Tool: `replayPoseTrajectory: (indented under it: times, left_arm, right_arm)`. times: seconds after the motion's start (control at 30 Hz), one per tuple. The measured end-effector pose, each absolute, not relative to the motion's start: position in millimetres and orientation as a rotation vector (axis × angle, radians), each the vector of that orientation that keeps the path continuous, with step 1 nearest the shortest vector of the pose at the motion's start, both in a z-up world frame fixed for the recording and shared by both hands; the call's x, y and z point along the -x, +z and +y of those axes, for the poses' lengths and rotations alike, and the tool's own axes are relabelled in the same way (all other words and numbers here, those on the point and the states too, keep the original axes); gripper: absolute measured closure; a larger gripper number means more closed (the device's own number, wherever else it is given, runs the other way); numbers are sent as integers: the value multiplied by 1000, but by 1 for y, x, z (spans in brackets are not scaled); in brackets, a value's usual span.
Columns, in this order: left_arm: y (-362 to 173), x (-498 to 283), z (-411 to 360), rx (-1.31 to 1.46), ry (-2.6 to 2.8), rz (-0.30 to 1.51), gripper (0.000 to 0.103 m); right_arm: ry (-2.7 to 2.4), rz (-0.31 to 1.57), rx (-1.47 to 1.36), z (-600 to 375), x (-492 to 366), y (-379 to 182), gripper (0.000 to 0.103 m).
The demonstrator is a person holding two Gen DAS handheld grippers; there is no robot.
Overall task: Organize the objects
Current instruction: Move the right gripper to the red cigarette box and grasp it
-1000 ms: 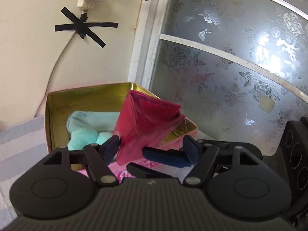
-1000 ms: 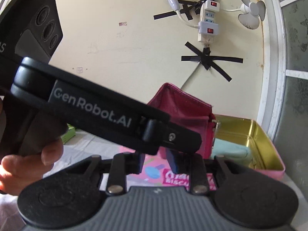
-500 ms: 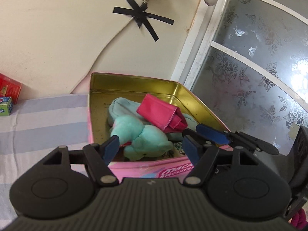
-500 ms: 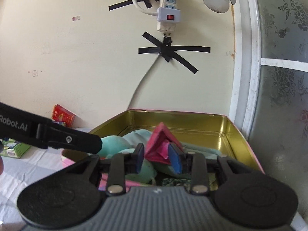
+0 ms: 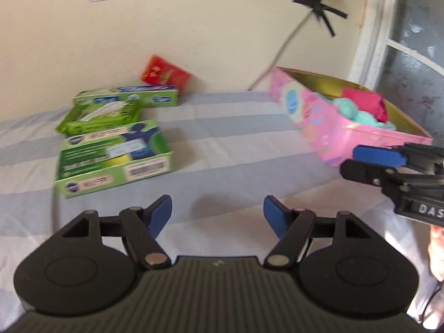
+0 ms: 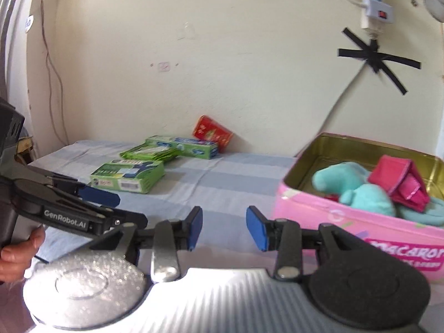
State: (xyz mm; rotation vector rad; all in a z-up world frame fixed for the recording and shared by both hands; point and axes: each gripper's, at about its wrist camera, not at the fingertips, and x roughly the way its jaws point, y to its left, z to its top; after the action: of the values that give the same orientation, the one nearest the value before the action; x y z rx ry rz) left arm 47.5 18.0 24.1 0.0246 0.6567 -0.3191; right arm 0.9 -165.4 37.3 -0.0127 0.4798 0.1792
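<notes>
Pink wallet in the tin, both grippers empty

The pink wallet (image 6: 399, 184) lies on teal plush (image 6: 360, 191) inside the pink "MACARON" tin (image 6: 347, 222). Left gripper (image 5: 217, 216), marked "GenRobot.AI", has fingers apart; right gripper (image 6: 224, 229) fingers have just been opening, nothing between them.

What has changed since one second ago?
The right gripper let go of the pink wallet, which now lies in the pink tin on the teal plush toy; its jaws have just been opening, empty. Both grippers swung away toward the green boxes. The left gripper is open and empty as before.
</notes>
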Motion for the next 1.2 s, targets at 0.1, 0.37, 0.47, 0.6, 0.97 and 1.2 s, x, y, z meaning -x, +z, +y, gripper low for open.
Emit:
replayPoseTrajectory:
  times: [0.1, 0.37, 0.47, 0.6, 0.97, 1.2]
  left_arm:
    - [23, -62, 60, 23, -148, 654, 28]
    - [15, -78, 137, 348, 19, 618, 28]
    - [16, -84, 135, 348, 9, 625, 28]
    - [15, -89, 134, 332, 1, 637, 26]
    - [14, -92, 133, 304, -1, 651, 22]
    - [12, -93, 128, 257, 5, 648, 20]
  right_arm:
    - [246, 534, 33, -137, -20, 32, 66]
    - [233, 550, -29, -107, -134, 51, 52]
    - [161, 574, -67, -101, -200, 57, 51]
    - [56, 627, -252, -93, -278, 55, 10]
    - [-124, 669, -322, -96, -368, 3, 1]
    - [-56, 609, -227, -98, -350, 8, 9]
